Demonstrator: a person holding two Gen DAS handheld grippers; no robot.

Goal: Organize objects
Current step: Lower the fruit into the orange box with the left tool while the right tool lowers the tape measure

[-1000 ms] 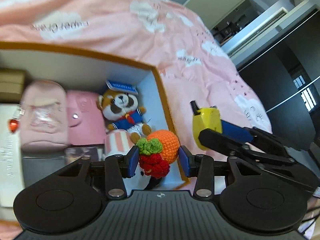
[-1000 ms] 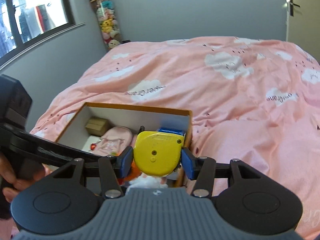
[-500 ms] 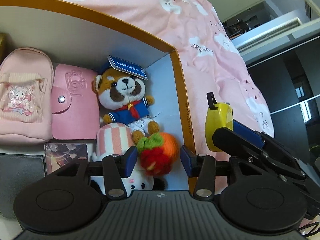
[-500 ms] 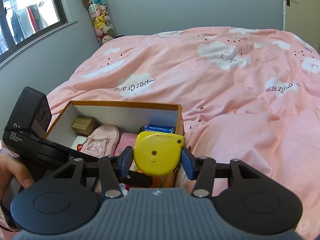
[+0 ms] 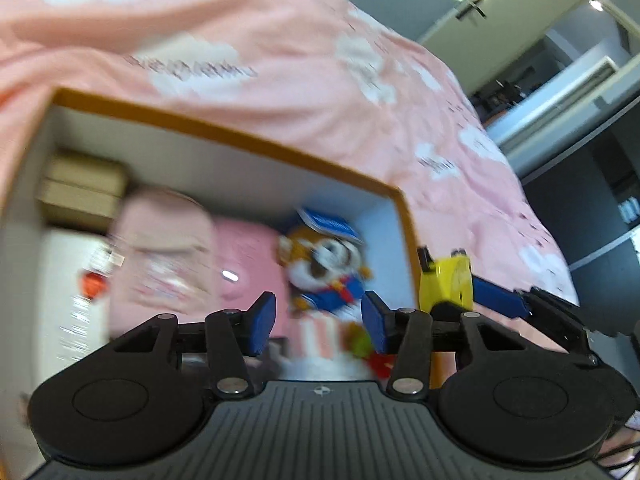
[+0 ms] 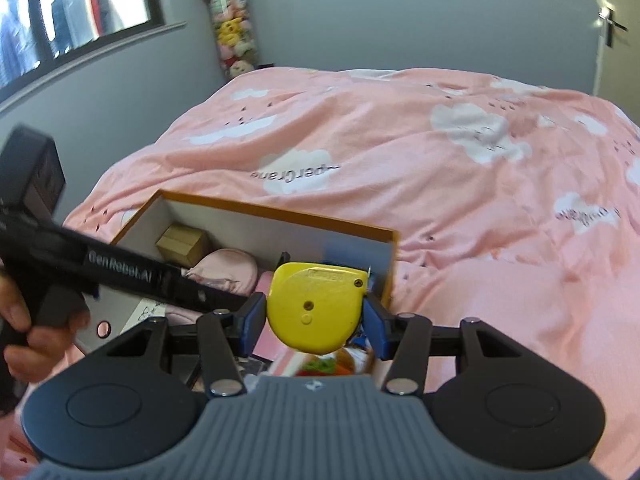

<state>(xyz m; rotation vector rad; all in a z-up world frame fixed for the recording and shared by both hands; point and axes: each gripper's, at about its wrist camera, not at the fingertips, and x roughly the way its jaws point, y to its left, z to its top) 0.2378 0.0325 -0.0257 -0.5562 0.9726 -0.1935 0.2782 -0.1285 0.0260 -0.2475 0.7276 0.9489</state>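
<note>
Released since the earlier frame, the crocheted fruit (image 5: 362, 346) now lies in the box (image 5: 224, 136) at lower centre, while the left gripper (image 5: 316, 316) stands open with nothing between its pads. At frame centre, the right gripper (image 6: 314, 316) clamps the yellow tape measure (image 6: 316, 306) above the box's right corner, beside the plush toy (image 5: 328, 264).

Plush fox (image 5: 324, 264) in box (image 5: 224, 132) on bedspread (image 6: 460, 184), seemingly beside pouch (image 5: 160, 264).
</note>
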